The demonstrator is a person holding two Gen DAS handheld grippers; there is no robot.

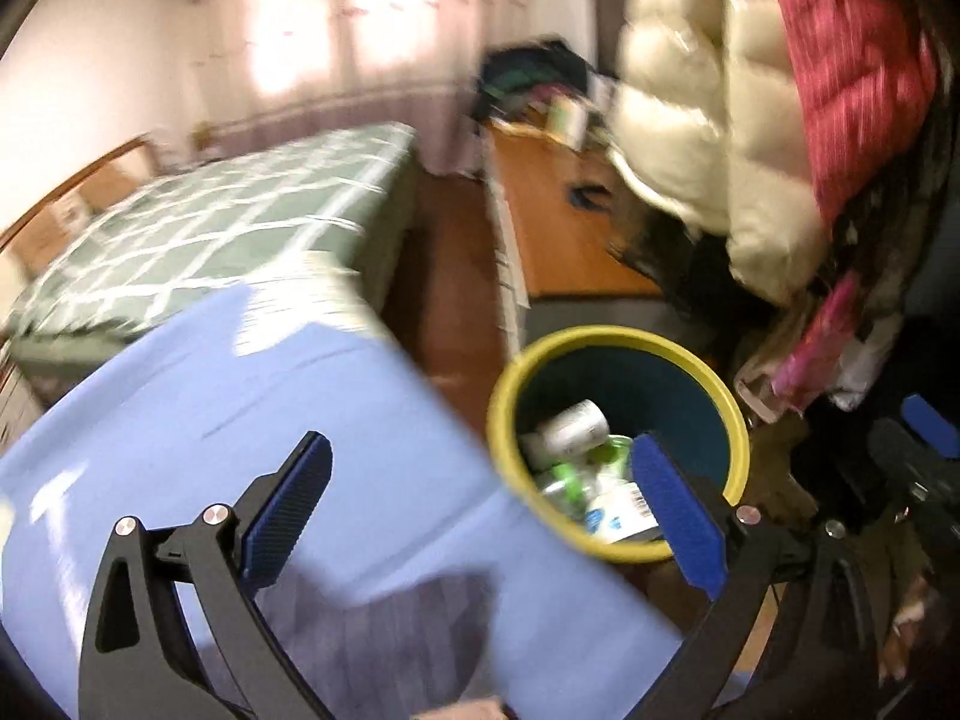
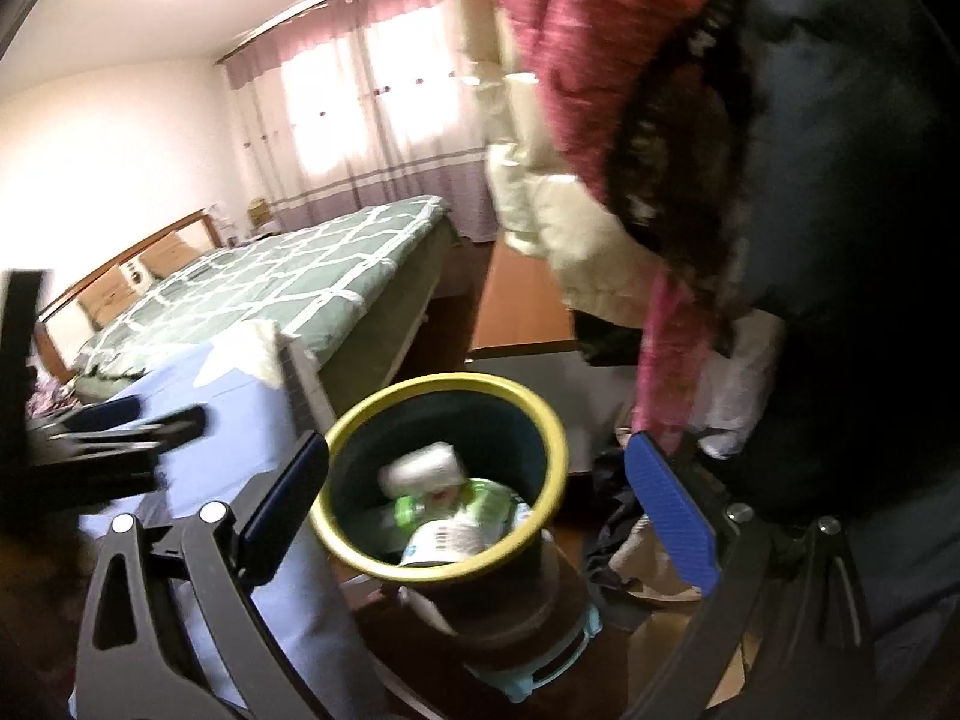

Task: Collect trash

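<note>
Hovering above the bin (image 2: 447,483), the right gripper (image 2: 480,504) hangs with its jaws spread wide and nothing between them. The left gripper (image 1: 480,504), just left of the bin (image 1: 618,444) over a blue cloth (image 1: 288,408), is equally spread and bare. Trash (image 2: 444,510) lies inside the bin: a white can (image 1: 573,427), green wrappers, labelled packaging. Coats (image 2: 576,120) hang right of the bin; a bed (image 2: 270,276) stands behind it.
</note>
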